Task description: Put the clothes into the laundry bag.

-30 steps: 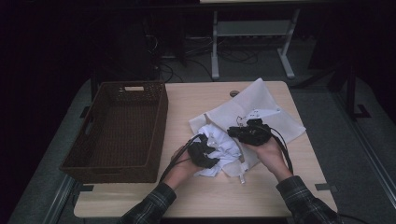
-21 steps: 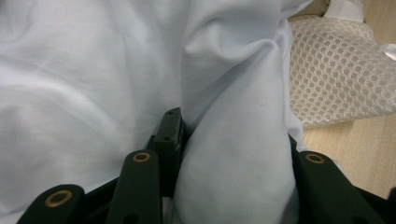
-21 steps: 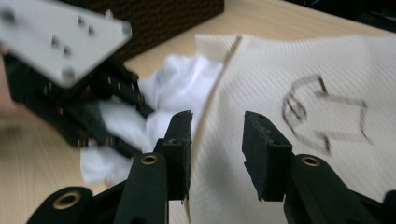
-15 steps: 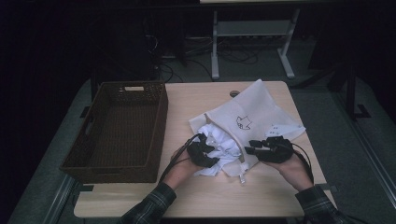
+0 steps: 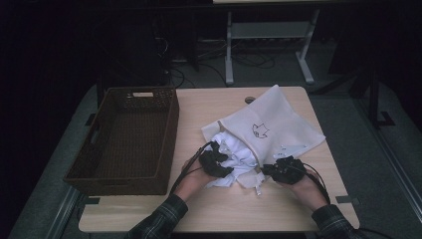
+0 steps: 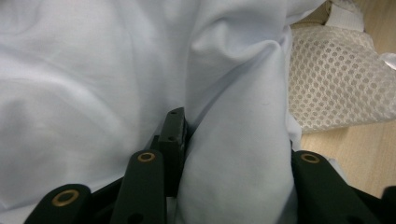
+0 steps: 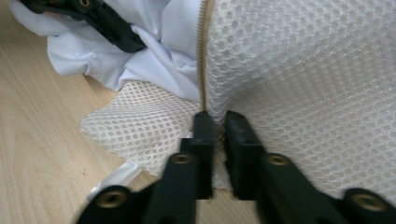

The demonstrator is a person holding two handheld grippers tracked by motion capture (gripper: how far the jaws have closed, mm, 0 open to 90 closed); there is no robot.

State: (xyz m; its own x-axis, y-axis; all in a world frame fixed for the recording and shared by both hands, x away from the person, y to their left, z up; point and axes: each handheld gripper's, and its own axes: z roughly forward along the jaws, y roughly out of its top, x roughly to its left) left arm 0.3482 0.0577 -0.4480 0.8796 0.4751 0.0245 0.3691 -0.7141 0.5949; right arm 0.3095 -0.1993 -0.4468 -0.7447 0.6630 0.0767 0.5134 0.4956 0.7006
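Note:
A white mesh laundry bag [image 5: 271,119] lies on the wooden table [image 5: 209,104], and a white cloth [image 5: 239,154] spills from its open mouth. My left gripper [image 5: 223,168] is shut on a thick fold of that cloth [image 6: 238,154], which bulges between the jaws. My right gripper [image 5: 266,170] sits at the bag's near corner. Its jaws have just been closing, and they now pinch the mesh [image 7: 303,84] beside the zipper [image 7: 204,56]. In the right gripper view the left gripper [image 7: 112,23] shows at the top left, on the cloth [image 7: 159,56].
A dark wicker basket [image 5: 171,134] stands on the left half of the table. Bare wood runs along the near edge in front of both hands. Beyond the table are a metal stand and cables on the floor.
My right hand has come off the top of the bag, moving toward me and down to its near corner, where the jaws closed on the mesh. The left hand has stayed put.

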